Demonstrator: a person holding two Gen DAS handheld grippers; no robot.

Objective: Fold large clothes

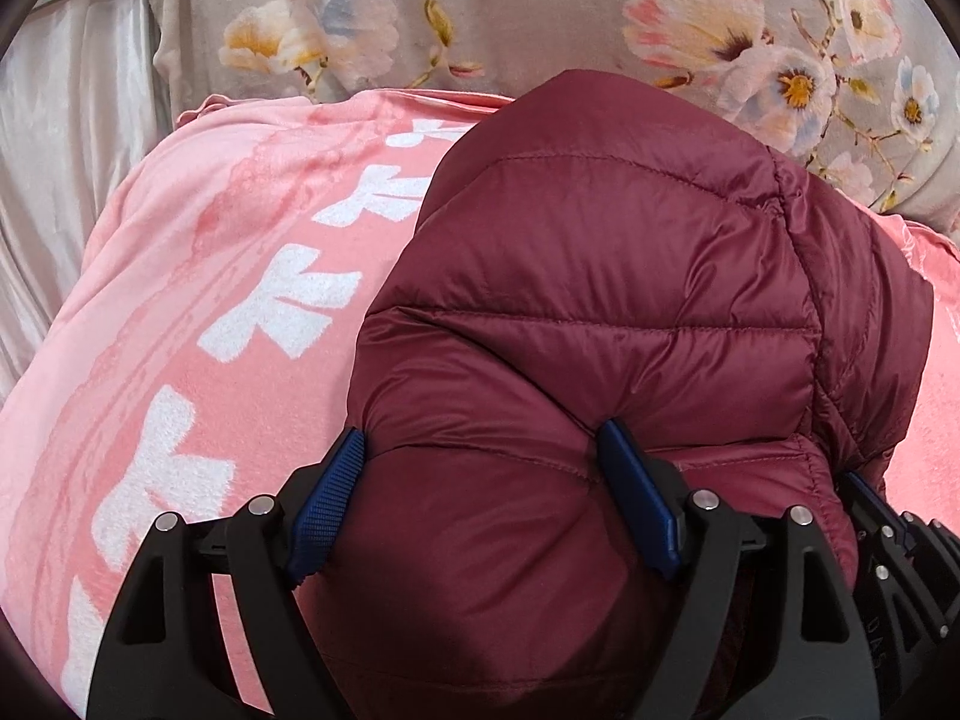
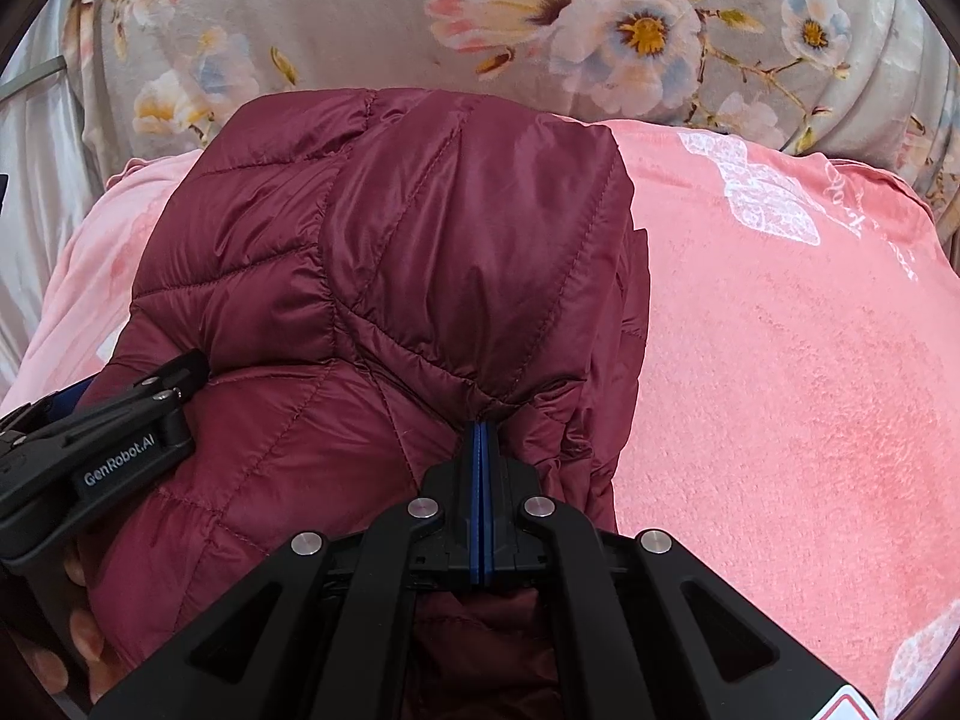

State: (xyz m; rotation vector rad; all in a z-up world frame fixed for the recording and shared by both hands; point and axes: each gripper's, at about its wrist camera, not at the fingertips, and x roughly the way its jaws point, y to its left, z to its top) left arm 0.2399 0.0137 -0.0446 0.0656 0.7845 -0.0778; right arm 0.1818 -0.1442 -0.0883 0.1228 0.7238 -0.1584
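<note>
A maroon quilted puffer jacket [image 1: 588, 276] lies bunched on a pink blanket [image 1: 198, 276]. My left gripper [image 1: 486, 450] has its blue fingers wide apart, with a thick bulge of the jacket between them. In the right wrist view the jacket [image 2: 384, 252] fills the middle. My right gripper [image 2: 482, 429] is shut, its blue pads pinching a gathered fold of the jacket near its right edge. The left gripper's black body [image 2: 114, 438] shows at the left, against the jacket.
The pink blanket [image 2: 780, 360] with white print covers the bed. A grey floral quilt [image 2: 600, 24] lies behind it. Pale satin fabric [image 1: 66, 150] hangs at the far left.
</note>
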